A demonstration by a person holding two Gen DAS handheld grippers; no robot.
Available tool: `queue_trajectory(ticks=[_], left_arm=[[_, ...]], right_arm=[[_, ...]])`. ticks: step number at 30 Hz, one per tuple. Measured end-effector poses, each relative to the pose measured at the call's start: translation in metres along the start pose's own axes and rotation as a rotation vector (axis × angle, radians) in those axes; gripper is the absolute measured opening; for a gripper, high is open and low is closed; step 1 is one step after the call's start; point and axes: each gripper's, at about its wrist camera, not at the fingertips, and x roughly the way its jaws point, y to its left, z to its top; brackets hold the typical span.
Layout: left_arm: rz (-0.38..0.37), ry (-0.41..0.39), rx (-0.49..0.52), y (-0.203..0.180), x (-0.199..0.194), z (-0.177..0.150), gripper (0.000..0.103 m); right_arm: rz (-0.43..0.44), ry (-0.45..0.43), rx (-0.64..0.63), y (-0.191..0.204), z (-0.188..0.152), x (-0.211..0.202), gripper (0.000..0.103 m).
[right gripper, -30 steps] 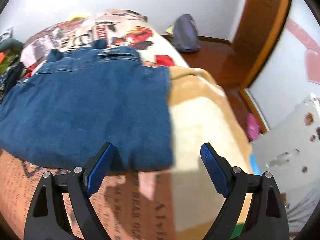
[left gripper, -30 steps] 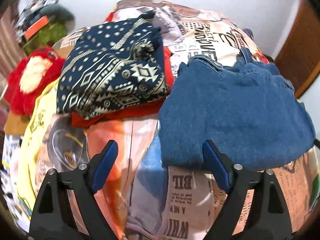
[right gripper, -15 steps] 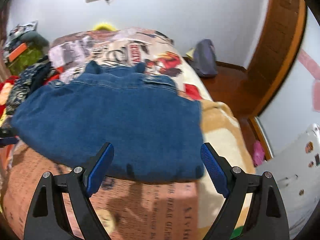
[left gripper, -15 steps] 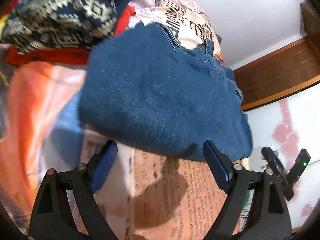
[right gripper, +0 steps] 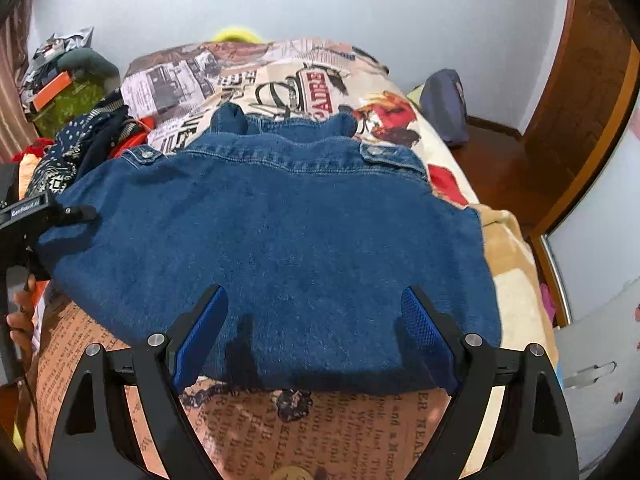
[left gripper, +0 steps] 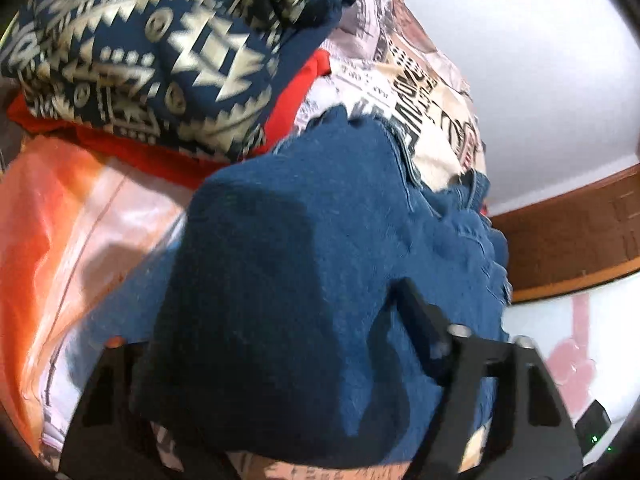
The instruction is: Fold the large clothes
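A folded blue denim jacket (right gripper: 272, 240) lies flat on the printed bedspread (right gripper: 304, 432). My right gripper (right gripper: 316, 332) is open, its blue pads spread over the jacket's near edge. My left gripper (left gripper: 272, 364) is open and pushed onto the jacket's left corner (left gripper: 280, 300); denim fills the gap between its jaws and covers the left finger. The left gripper also shows at the left edge of the right wrist view (right gripper: 36, 216), at the jacket's left edge.
A folded navy patterned garment (left gripper: 160, 52) on a red one (left gripper: 152, 152) sits left of the jacket. A purple bag (right gripper: 444, 104) lies on the wooden floor (right gripper: 496, 168) by the far wall. Clutter (right gripper: 64, 84) stands at the far left.
My left gripper has swung right and moved in onto the jacket's left corner, so denim now fills its jaws. My right gripper has shifted left along the near edge.
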Motion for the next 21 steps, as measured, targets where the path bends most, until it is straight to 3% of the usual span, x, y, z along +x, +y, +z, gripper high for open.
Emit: queue_trajectory(ticks=[3, 5, 8, 12, 15, 21], left_arm=[[0.040, -0.066, 0.065, -0.019, -0.011, 0.007, 0.047], [0.051, -0.103, 0.172, -0.041, -0.022, 0.013, 0.041], [0.023, -0.156, 0.313, -0.079, -0.047, 0.022, 0.032], [-0.032, -0.286, 0.383, -0.111, -0.096, 0.038, 0.012], [-0.115, -0.329, 0.371, -0.119, -0.129, 0.054, 0.012], [-0.058, -0.388, 0.406, -0.119, -0.145, 0.065, 0.007]], right_arm=[[0.015, 0.024, 0.018, 0.000, 0.005, 0.005, 0.086], [0.022, 0.055, 0.019, 0.001, 0.009, 0.008, 0.086], [0.038, 0.069, -0.008, 0.009, 0.018, 0.009, 0.086], [0.069, 0.082, -0.021, 0.025, 0.033, 0.008, 0.086], [0.142, 0.100, -0.016, 0.044, 0.044, 0.012, 0.086], [0.274, 0.220, -0.007, 0.107, 0.043, 0.048, 0.086]])
